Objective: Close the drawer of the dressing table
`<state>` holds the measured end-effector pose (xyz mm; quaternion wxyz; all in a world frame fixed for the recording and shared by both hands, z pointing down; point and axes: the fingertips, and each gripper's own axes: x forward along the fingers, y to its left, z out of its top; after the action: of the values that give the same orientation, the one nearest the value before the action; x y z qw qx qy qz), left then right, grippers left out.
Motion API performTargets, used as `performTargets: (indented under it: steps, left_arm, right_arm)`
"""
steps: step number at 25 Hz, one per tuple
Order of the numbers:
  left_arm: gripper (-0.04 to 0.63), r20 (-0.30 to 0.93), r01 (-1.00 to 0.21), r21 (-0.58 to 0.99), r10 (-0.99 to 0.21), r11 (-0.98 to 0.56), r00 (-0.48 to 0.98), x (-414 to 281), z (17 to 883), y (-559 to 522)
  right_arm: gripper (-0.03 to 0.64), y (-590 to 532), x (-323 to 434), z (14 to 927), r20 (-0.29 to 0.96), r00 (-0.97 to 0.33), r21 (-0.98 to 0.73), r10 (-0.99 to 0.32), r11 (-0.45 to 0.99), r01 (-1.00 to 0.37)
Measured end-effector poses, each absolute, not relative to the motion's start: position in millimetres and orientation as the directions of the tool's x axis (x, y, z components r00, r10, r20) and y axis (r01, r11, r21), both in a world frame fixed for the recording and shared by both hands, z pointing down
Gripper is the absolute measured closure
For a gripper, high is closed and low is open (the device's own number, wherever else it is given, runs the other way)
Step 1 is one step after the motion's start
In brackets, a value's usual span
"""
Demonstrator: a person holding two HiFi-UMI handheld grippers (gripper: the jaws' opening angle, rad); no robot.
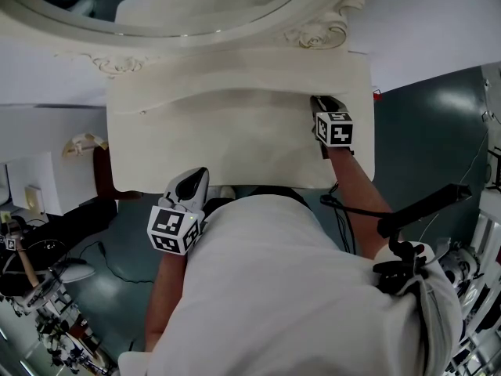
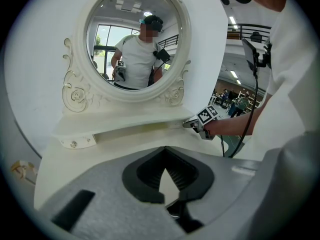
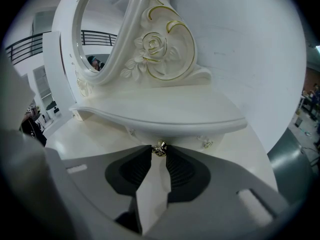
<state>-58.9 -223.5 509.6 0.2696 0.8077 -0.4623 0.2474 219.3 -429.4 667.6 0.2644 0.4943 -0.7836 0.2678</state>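
Note:
The white dressing table (image 1: 235, 147) has a round mirror (image 2: 136, 39) over a raised shelf (image 3: 165, 111). Under the shelf's right end sits a small drawer front (image 3: 192, 139) with a metal knob (image 3: 159, 149). I cannot tell how far out the drawer stands. My right gripper (image 3: 159, 152) has its tips on either side of that knob and is shut on it. It also shows at the shelf's right end as right gripper (image 1: 319, 100) and right gripper (image 2: 192, 124). My left gripper (image 1: 197, 175) hovers over the table's front edge, jaws together and empty, seen too as left gripper (image 2: 165, 168).
A second small drawer with a knob (image 2: 74, 144) sits under the shelf's left end. The white wall (image 3: 250, 49) stands behind the mirror. Boxes and cables (image 1: 39, 202) lie on the floor to the left, and a black camera rig (image 1: 407, 218) hangs at the person's right side.

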Motion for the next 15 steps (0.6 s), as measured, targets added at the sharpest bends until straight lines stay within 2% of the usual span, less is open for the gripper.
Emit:
performTargets:
  steps: [12,15]
  left_arm:
    - [0.592,0.641,-0.880,0.207,-0.620,-0.428,0.453,-68,509,-217]
    - [0.592,0.636,-0.878,0.208,-0.622,-0.432,0.457,-73,509,-213]
  right_arm:
    - [0.517,-429,218,670,0.682,-0.354,-0.132,-0.640,0.369,-0.920]
    - [0.499,-427,219,675,0.698,-0.342,-0.138,-0.629,0.350,-0.926]
